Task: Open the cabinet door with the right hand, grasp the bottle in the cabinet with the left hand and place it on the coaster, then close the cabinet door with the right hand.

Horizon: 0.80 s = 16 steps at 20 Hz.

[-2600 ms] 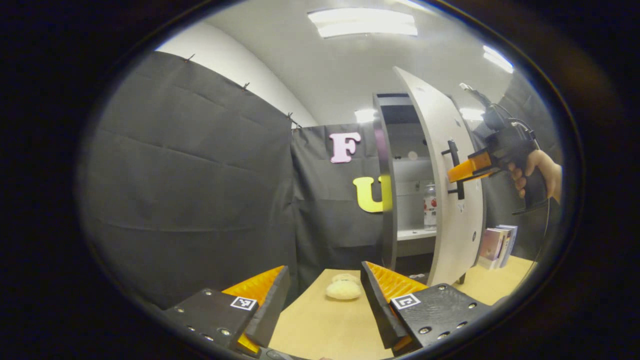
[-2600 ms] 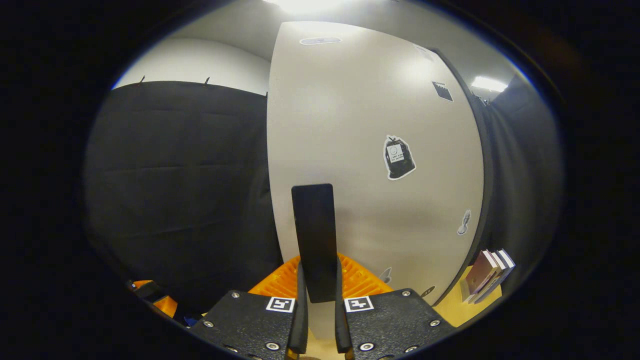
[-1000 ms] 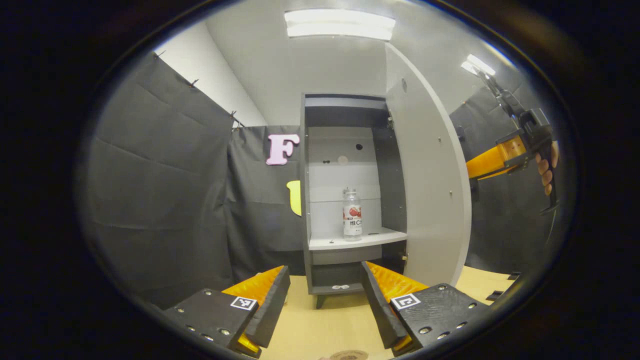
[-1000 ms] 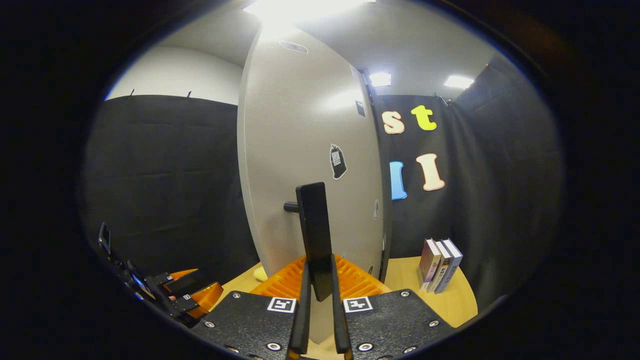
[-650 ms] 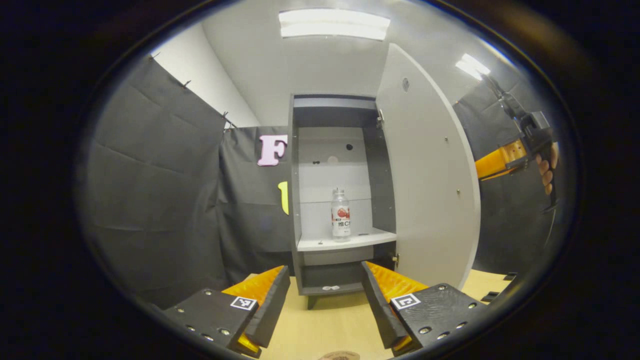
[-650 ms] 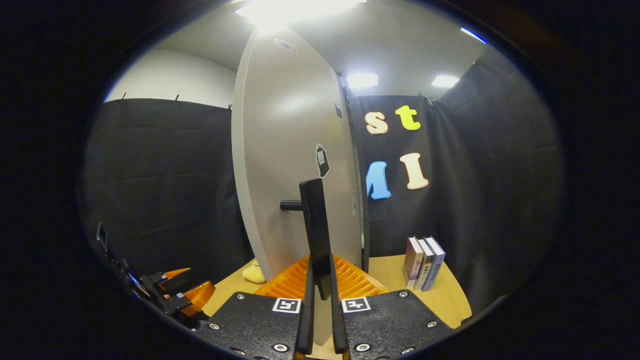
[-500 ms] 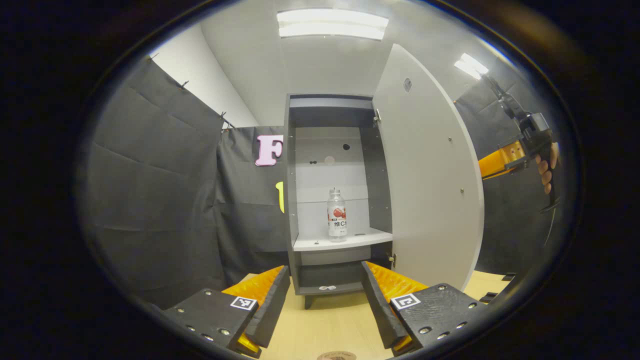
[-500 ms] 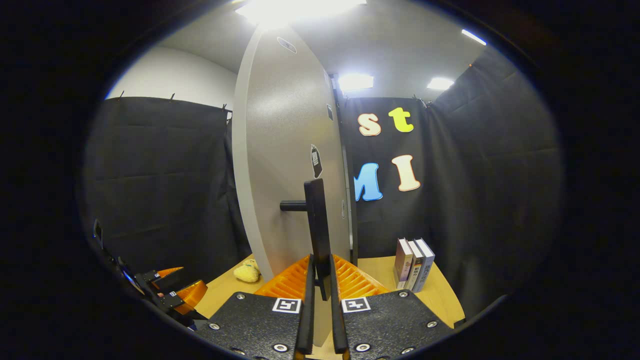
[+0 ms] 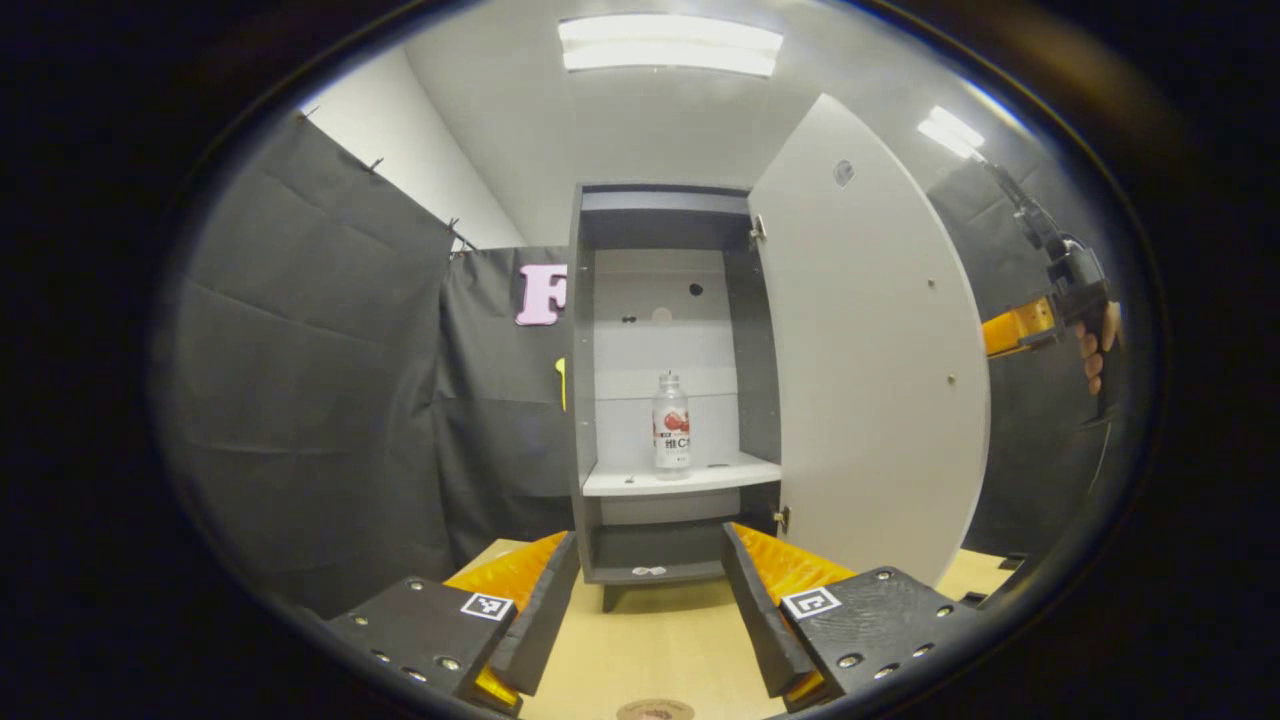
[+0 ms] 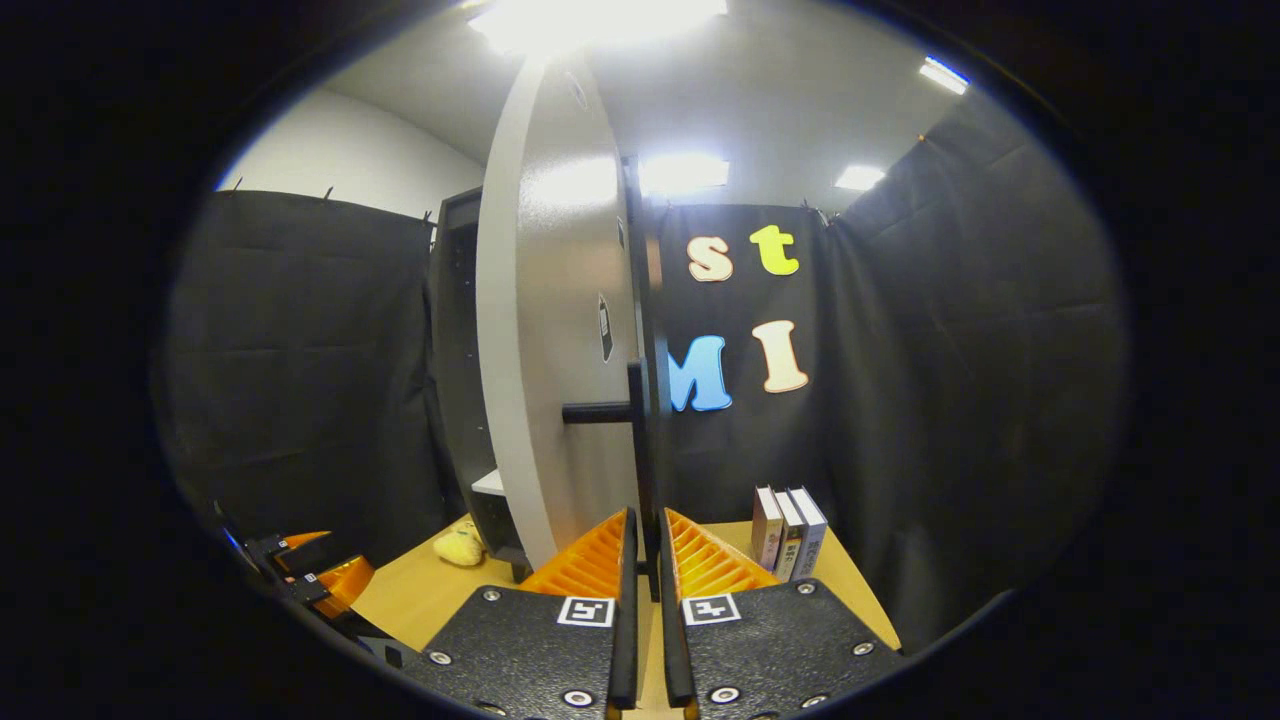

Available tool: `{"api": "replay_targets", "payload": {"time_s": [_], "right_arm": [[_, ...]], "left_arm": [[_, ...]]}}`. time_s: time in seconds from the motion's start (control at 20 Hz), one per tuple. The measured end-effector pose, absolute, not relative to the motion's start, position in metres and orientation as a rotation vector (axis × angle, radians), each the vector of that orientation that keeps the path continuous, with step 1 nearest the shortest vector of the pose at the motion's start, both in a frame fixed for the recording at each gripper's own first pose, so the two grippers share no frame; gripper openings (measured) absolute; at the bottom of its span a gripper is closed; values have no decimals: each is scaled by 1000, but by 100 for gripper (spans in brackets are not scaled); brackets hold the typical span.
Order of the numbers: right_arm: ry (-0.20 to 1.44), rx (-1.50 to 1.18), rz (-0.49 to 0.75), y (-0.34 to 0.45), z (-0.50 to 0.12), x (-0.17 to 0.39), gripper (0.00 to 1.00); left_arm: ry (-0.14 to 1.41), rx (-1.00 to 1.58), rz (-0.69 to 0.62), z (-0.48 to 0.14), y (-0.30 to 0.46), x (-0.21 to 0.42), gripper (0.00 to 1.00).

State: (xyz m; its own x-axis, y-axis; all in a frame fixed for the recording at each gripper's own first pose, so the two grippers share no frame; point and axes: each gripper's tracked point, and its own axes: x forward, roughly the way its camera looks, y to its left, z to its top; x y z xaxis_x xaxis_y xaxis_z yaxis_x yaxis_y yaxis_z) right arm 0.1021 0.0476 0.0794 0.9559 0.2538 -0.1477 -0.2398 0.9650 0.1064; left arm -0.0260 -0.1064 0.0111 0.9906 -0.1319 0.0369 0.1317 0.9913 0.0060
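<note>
The grey cabinet (image 9: 582,350) stands open, and a clear bottle (image 9: 671,420) with a red-and-white label is upright on its white shelf (image 9: 690,477). My left gripper (image 9: 650,575) is open and empty, low over the table and well short of the bottle. A round coaster (image 9: 655,710) peeks in at the bottom edge between its fingers. The door (image 9: 870,350) is swung wide to the right. Behind it a hand (image 9: 1095,350) holds my right gripper (image 9: 1010,330). In the right gripper view, my right gripper (image 10: 648,520) is shut on the black door handle (image 10: 637,440), with the door (image 10: 545,330) seen almost edge-on.
Three books (image 10: 790,528) stand on the wooden table (image 10: 420,595) right of the door. A yellow plush toy (image 10: 460,548) lies by the cabinet's foot. My left gripper (image 10: 320,585) shows low at the left. Black cloth walls close in all round.
The door has swung further open with my right gripper on its handle, now nearly edge-on to that gripper. The bottle has come into full view. My left gripper stays open.
</note>
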Motion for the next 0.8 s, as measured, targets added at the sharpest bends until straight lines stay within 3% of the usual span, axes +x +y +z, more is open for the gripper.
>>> {"api": "replay_targets", "payload": {"time_s": [0.1,0.15,0.35,0.5,0.8], "right_arm": [[127,91,268,42,86,96,11],[122,85,276,37,85,93,11],[116,69,291,14,76,69,21],[104,62,235,-18,63,54,94],[86,72,99,-63,42,27,96]], "left_arm": [[-37,17,-121,13,-107,-26,87],[-37,18,-115,16,-107,-26,82],[-40,24,-96,32,-108,-24,82],[-48,19,-100,50,-117,1,82],[-68,-4,-117,72,-127,29,81]]}}
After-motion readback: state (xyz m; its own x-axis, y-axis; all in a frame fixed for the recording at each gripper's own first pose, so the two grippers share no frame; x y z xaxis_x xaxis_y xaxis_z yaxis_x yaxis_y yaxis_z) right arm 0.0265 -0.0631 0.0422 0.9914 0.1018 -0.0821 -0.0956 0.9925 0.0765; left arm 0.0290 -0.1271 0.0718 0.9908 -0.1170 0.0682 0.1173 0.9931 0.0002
